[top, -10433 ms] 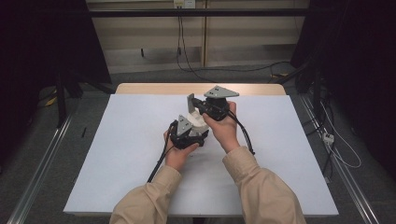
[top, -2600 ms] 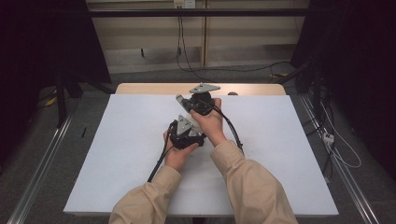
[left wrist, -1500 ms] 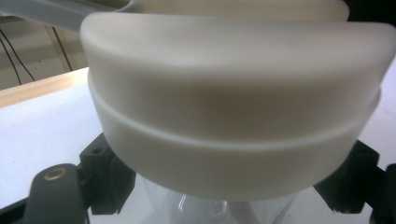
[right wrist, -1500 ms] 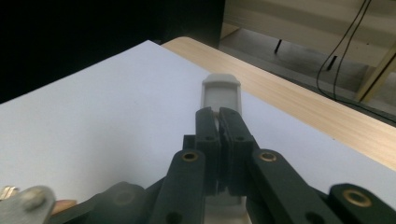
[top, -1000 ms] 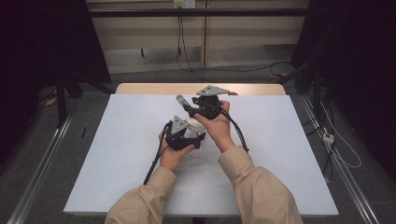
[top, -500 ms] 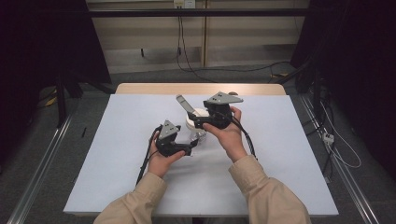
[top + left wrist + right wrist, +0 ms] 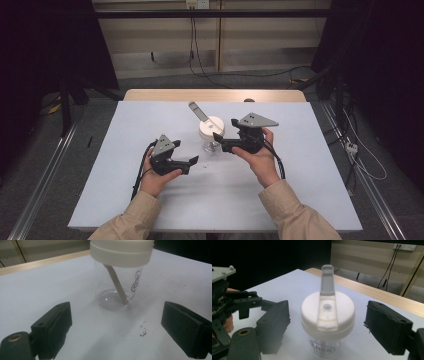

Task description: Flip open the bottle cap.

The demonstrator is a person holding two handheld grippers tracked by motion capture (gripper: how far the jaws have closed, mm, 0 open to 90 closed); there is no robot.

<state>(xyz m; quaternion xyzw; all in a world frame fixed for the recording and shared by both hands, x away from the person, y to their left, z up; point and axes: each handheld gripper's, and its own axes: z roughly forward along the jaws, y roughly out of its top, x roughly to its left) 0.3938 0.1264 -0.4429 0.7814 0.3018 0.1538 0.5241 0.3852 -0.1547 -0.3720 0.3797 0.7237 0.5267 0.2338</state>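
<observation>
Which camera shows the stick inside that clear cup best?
The left gripper view: the stick leans plainly through the cup's clear wall. The right gripper view sees mostly the white lid; the high view shows the cup small.

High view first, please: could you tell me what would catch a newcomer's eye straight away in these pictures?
A clear cup with a white lid stands near the middle of the white table, its flip cap raised. The left gripper and right gripper flank it, both open and not touching it; the right gripper's jaws have just been opening. In the left gripper view, a straw leans inside the cup.
</observation>
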